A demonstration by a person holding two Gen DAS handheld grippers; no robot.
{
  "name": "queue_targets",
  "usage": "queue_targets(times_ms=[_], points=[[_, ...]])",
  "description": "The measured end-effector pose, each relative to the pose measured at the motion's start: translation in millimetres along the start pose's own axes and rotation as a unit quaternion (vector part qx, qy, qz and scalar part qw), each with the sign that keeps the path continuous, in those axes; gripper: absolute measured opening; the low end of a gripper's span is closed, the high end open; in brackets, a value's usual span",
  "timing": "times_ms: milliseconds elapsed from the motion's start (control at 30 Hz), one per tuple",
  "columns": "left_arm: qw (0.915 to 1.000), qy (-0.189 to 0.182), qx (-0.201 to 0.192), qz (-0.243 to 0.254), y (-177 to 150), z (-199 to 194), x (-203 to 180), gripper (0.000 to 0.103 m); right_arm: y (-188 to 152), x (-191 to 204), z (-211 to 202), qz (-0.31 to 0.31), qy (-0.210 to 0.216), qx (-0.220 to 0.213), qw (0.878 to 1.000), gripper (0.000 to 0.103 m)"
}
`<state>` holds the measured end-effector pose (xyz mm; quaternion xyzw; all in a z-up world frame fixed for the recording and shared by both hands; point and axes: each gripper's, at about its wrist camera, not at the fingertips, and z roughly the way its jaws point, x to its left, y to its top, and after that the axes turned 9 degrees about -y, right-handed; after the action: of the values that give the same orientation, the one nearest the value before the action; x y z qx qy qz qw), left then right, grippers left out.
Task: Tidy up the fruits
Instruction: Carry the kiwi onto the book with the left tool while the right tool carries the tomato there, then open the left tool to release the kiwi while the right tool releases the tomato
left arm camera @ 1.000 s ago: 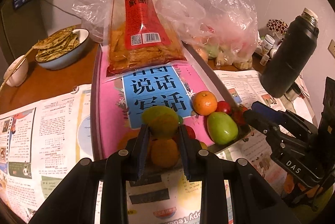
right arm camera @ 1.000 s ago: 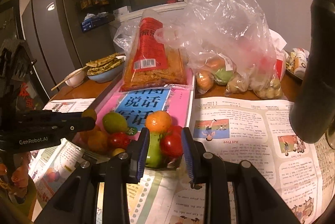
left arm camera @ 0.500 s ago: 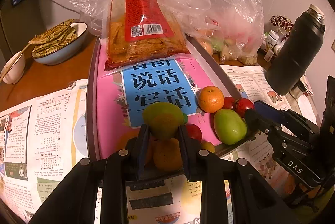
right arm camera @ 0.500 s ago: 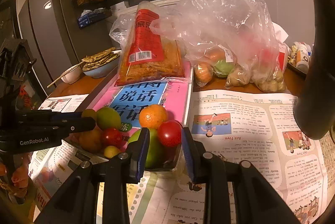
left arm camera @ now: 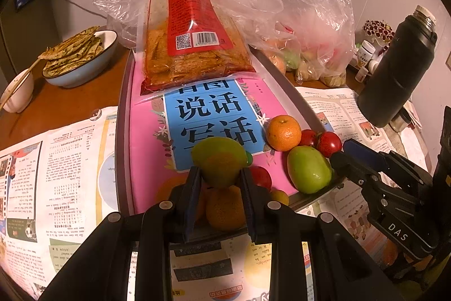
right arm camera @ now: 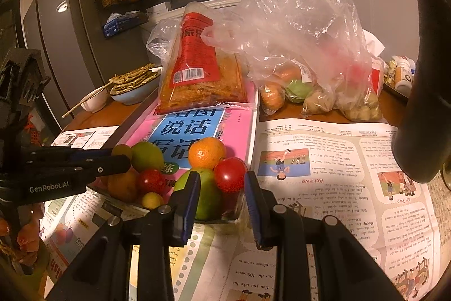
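A pile of fruit lies at the near end of a grey tray (left arm camera: 119, 132) lined with a pink book. It holds a green-yellow mango (left arm camera: 220, 157), an orange (left arm camera: 225, 209), a tangerine (left arm camera: 283, 132), two tomatoes (left arm camera: 328, 143) and a green fruit (left arm camera: 308, 170). My left gripper (left arm camera: 220, 177) hovers over the orange. Its jaws are drawn close with nothing pinched, and the mango is just past the tips. My right gripper (right arm camera: 221, 182) stands at the tray's near right corner, jaws narrowly apart. A tomato (right arm camera: 229, 174) and the green fruit (right arm camera: 203, 194) lie beyond them, not gripped.
A red snack bag (left arm camera: 191, 47) lies on the tray's far end. Plastic bags of produce (left arm camera: 310, 33) stand behind it. A dark flask (left arm camera: 394, 70) is at the right and a bowl of flatbread (left arm camera: 79, 58) at the left. Newspaper (left arm camera: 56, 174) covers the table.
Both views have crept slightly closer to the fruit pile, and the tomato sits a little higher between the right fingers. Nothing was gripped or let go.
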<state>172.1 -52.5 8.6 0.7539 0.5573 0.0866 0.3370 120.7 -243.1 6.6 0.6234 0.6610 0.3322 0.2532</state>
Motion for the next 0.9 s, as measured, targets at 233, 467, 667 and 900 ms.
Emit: queue_targets(times_ms=[233, 467, 667, 900], points=[[1.0, -0.005, -0.001, -0.002, -0.5, -0.8, -0.4, 0.031, -2.1, 2.4, -6.6, 0.002, 0.0, -0.005, 1.0, 0.046], [0.9999, -0.011, -0.001, -0.001, -0.8, -1.9, -1.6, 0.039, -3.4, 5.4, -10.8, 0.0, 0.0, -0.007, 1.0, 0.051], [0.9999, -0.01, -0.004, -0.002, -0.9, -3.3, -1.6, 0.047, -3.5, 5.9, -13.8, -0.001, -0.003, -0.009, 1.0, 0.056], [1.0, -0.004, -0.006, -0.001, -1.8, -7.0, -1.9, 0.053, -3.2, 5.8, -16.4, 0.0, -0.004, -0.01, 1.0, 0.059]])
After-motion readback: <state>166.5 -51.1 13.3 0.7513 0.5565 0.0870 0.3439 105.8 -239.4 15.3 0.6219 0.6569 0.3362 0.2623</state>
